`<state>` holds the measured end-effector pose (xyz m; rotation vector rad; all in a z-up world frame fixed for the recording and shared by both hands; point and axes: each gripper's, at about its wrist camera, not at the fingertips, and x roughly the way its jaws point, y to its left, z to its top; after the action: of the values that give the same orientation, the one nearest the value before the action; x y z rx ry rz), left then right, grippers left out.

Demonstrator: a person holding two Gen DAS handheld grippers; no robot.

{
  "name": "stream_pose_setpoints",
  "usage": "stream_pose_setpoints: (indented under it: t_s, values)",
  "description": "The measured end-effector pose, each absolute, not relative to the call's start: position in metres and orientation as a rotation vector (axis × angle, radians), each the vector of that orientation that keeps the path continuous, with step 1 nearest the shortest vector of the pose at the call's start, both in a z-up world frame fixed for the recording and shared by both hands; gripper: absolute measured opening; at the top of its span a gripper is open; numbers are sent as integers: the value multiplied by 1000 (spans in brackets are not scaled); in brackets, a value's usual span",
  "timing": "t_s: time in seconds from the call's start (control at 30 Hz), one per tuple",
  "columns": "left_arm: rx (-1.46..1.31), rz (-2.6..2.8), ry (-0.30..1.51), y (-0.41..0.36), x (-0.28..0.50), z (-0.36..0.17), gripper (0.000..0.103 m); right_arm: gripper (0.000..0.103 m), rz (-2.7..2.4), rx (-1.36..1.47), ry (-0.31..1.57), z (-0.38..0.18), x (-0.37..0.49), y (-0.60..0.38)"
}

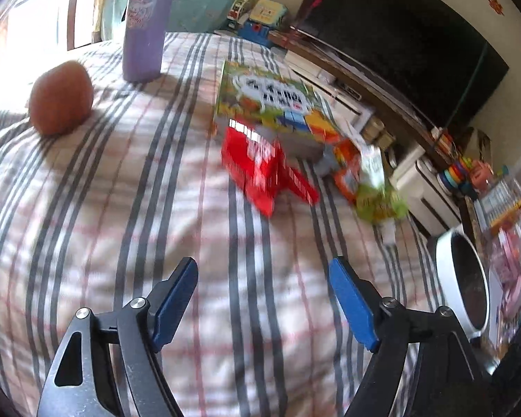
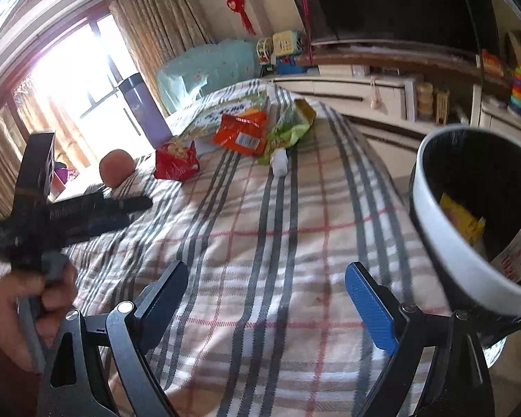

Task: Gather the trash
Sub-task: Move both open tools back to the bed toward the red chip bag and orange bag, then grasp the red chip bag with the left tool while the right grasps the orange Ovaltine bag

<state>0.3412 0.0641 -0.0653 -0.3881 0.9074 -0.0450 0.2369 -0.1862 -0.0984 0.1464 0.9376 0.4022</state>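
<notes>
On the plaid bed lie a red snack wrapper [image 1: 260, 170] [image 2: 177, 161], an orange wrapper [image 1: 347, 170] [image 2: 241, 132], a green pouch [image 1: 378, 198] [image 2: 290, 127] and a small white bottle [image 2: 280, 161]. A white trash bin [image 2: 444, 239] [image 1: 463, 278] stands at the bed's right edge with wrappers inside. My left gripper [image 1: 262, 274] is open and empty, well short of the red wrapper; it also shows in the right wrist view [image 2: 121, 208]. My right gripper [image 2: 265, 285] is open and empty, left of the bin.
A brown round fruit [image 1: 60, 99] [image 2: 116, 168], a purple bottle [image 1: 146, 34] [image 2: 144, 107] and a colourful book [image 1: 274, 104] lie on the bed. A cabinet with toys [image 2: 399, 97] runs along the right under a dark screen [image 1: 399, 34].
</notes>
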Motion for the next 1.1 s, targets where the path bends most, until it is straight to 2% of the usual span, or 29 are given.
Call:
stream_pose_setpoints:
  t_s: [0.23, 0.33, 0.4, 0.43, 0.5, 0.73, 0.9, 1.1]
  values:
    - [-364, -12, 880, 62, 388, -66, 78, 93, 415, 182, 932, -97, 242, -188]
    - [-320, 0, 882, 62, 400, -75, 72, 93, 412, 172, 927, -96, 247, -186]
    - [-313, -30, 897, 63, 404, -83, 39, 93, 410, 168, 935, -96, 253, -185]
    - [-313, -44, 914, 64, 406, -87, 35, 93, 409, 166, 937, -96, 256, -183]
    - [-315, -69, 923, 67, 407, -93, 19, 93, 407, 156, 936, -97, 261, -180]
    - [-333, -121, 910, 95, 371, -97, 13, 92, 412, 82, 906, -91, 285, -152]
    - [-357, -157, 915, 119, 329, -100, 13, 80, 414, 26, 888, -90, 314, -123]
    - [-405, -192, 893, 139, 313, -114, 12, 75, 392, -27, 882, -100, 356, -89]
